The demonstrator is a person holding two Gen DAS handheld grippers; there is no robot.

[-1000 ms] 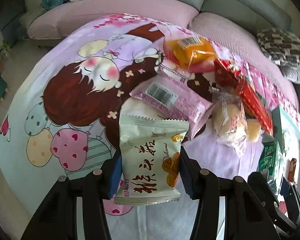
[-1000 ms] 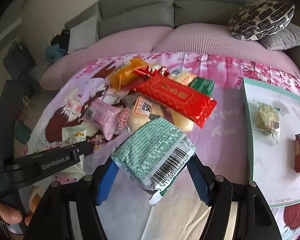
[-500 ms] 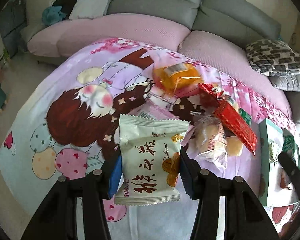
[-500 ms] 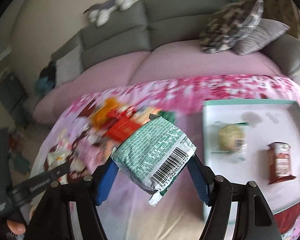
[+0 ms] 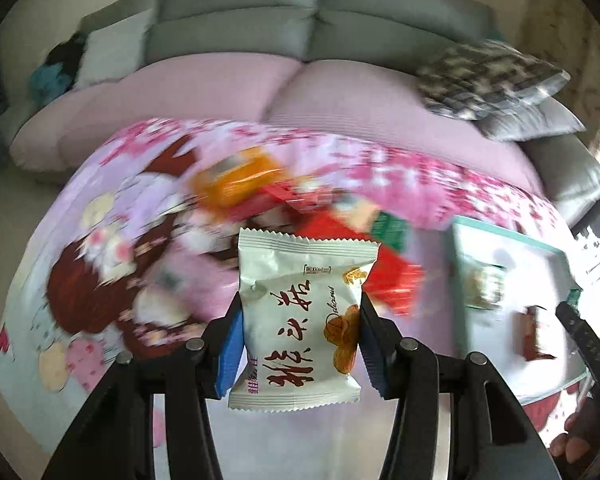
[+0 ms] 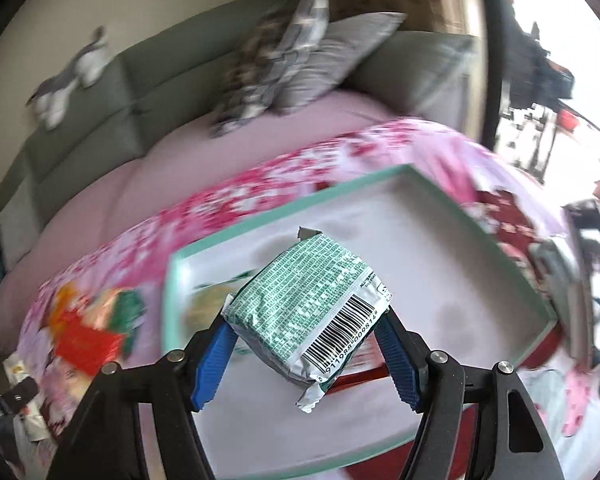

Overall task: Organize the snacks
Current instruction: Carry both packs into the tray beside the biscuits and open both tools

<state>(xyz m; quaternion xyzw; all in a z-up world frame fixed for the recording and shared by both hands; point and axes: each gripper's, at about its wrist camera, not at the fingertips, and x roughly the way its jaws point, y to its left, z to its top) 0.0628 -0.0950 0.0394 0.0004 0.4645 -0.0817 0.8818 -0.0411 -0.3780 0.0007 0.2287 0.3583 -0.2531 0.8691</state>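
My left gripper is shut on a white snack packet with red characters, held above the cartoon-print cloth. My right gripper is shut on a green-and-white packet with a barcode, held over the white tray with a teal rim. The tray also shows at the right of the left wrist view, holding a pale round snack and a red packet. A blurred pile of snacks lies on the cloth behind the white packet; it also shows in the right wrist view.
A grey sofa with pink seat cushions curves behind the table. Patterned and grey pillows lie at its right end. A plush toy sits on the sofa back. The other gripper's tip enters at the right.
Both grippers have swung right with their packets. The right gripper now hangs over the tray; the pile has slid to the left of its view.
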